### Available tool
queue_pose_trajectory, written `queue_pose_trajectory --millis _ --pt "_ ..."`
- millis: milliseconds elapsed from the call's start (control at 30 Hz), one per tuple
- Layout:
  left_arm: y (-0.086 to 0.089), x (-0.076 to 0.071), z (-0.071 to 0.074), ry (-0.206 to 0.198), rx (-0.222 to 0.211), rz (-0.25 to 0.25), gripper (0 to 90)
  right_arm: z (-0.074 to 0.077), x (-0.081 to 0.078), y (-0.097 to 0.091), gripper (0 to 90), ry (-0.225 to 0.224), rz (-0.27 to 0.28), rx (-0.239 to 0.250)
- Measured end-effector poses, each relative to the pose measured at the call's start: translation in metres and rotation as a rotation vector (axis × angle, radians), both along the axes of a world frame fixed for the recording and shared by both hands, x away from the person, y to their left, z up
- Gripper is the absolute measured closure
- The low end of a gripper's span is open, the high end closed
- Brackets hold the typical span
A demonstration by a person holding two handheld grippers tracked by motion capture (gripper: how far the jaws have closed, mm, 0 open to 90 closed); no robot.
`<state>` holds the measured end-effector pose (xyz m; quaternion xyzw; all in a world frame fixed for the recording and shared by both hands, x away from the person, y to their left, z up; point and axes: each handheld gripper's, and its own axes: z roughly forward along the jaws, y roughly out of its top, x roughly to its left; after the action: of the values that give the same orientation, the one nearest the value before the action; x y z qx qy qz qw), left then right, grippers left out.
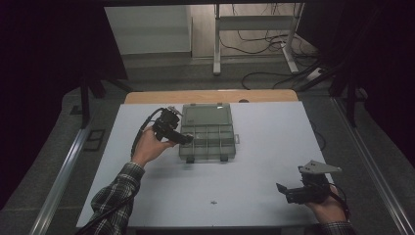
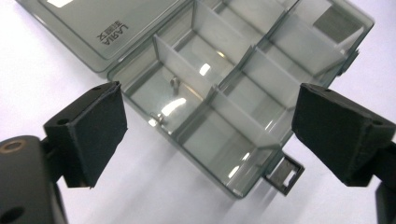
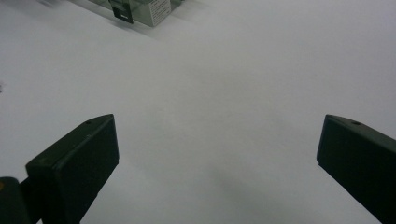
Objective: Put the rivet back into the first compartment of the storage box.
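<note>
Compartment box (image 1: 208, 138), smoky clear plastic, lies open on the white bench (image 1: 254, 161), toward the far-left part of the top. Lid (image 1: 206, 115) folded back flat on the far side, printed lettering on it in the left gripper view (image 2: 112, 36). Tray split by clear dividers into small cells. One cell at the box's left corner holds two small metal pieces, screw-like (image 2: 174, 83) and (image 2: 159, 117); too small to name further. Two dark latches hang off the near edge (image 1: 190, 159), one seen close in the left gripper view (image 2: 285, 173).

Left hand-held gripper (image 1: 188, 139) sits over the left edge of the tray, held in the person's left hand (image 1: 149, 147). In its own view (image 2: 208, 135) the jaws stand wide apart, either side of the corner cells, nothing between the pads, no contact with the box.

Right hand-held gripper (image 1: 280, 188) well apart from the box, low over the near-right part of the bench, in the right hand (image 1: 328, 205), grey three-cornered plate (image 1: 319, 168) on top. Its view (image 3: 217, 163) has the jaws spread wide over bare white surface, holding nothing; corner of the box far off at the top (image 3: 149, 11).

Small dark speck on the bench near the front edge (image 1: 214, 201); cannot tell what it is. Plaid sleeve (image 1: 117, 196) on the left forearm
</note>
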<state>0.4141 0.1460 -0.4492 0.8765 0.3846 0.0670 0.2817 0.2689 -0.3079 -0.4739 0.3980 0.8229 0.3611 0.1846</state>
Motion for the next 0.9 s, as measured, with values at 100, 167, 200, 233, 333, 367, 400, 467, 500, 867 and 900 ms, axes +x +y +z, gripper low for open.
queue_pose_trajectory --millis 100,167,200,233,333,367,400,467,500,867,900 --pt "-0.002 -0.007 0.002 -0.01 0.018 -0.01 6.7 0.0 0.0 0.0 0.0 0.002 0.0 -0.001" --pt "-0.002 -0.013 0.004 -0.011 0.003 -0.017 5.4 0.0 0.0 0.0 0.0 0.002 0.0 -0.001" --pt "-0.003 -0.015 0.005 -0.011 -0.002 -0.021 4.5 0.0 0.0 0.0 0.0 0.002 0.0 -0.001" --pt "-0.004 -0.018 0.005 -0.013 -0.006 -0.025 4.2 0.0 0.0 0.0 0.0 0.003 0.001 -0.001" --pt "-0.006 -0.025 0.006 -0.013 -0.018 -0.042 2.6 0.0 0.0 0.001 0.0 0.003 0.0 -0.001" --pt "-0.007 -0.028 0.006 -0.016 -0.024 -0.047 2.1 0.0 0.0 0.001 0.0 0.003 0.0 -0.001" --pt "-0.008 -0.031 0.006 -0.014 -0.027 -0.053 1.4 0.0 0.0 0.001 0.0 0.002 0.0 -0.001" --pt "-0.01 -0.035 0.005 -0.016 -0.037 -0.063 0.3 0.0 0.0 0.001 0.0 0.003 0.0 -0.003" --pt "-0.011 -0.038 0.005 -0.016 -0.041 -0.068 0.0 0.0 0.0 0.001 0.0 0.003 0.0 -0.003" --pt "-0.019 -0.064 -0.003 -0.02 -0.077 -0.118 0.0 0.0 0.0 0.001 0.0 0.004 0.002 -0.008" --pt "-0.019 -0.066 -0.004 -0.02 -0.081 -0.122 0.0 0.0 0.0 0.001 0.0 0.004 0.003 -0.007"
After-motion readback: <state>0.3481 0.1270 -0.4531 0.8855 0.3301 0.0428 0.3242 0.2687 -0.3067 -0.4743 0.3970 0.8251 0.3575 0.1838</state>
